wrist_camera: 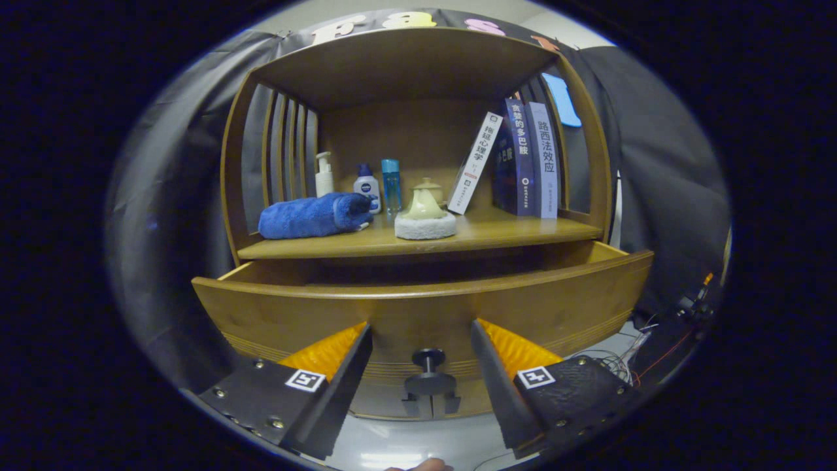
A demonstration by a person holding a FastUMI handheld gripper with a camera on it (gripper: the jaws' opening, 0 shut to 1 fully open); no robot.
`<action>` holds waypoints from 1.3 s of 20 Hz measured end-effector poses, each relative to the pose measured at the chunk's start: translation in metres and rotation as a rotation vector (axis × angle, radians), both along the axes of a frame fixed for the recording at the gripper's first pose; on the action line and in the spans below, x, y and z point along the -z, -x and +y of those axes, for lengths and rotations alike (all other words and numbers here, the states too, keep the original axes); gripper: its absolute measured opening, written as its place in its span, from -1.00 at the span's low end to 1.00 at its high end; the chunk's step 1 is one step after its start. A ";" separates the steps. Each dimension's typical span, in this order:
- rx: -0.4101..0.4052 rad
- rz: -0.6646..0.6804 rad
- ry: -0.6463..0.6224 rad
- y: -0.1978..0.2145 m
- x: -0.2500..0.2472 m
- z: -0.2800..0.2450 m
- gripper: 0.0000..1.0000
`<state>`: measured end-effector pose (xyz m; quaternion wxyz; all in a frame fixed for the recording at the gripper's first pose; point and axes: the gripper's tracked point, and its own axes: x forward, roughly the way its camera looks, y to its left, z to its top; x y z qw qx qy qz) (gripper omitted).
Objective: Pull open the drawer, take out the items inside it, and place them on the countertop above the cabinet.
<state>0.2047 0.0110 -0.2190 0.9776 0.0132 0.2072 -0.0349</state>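
The wooden drawer (418,307) stands pulled out from under the cabinet's countertop (497,234). Its dark round knob (428,360) sits between and just ahead of my fingers. My gripper (422,330) is open, its fingertips apart on either side of the knob and close to the drawer front, touching nothing that I can see. The drawer's inside is hidden behind its front panel. On the countertop lie a rolled blue towel (314,216) and a pale teapot (424,203) on a white pad (425,226).
At the back of the countertop stand a white pump bottle (324,173), a small white bottle (367,186) and a blue bottle (391,185). Books (523,157) lean at the right. Cables (654,340) lie on the floor to the right of the drawer.
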 end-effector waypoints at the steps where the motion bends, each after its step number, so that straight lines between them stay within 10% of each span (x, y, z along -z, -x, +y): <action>1: 0.001 0.001 -0.002 -0.004 0.002 0.000 0.82; 26: 0.001 -0.004 -0.050 -0.073 0.017 -0.001 0.84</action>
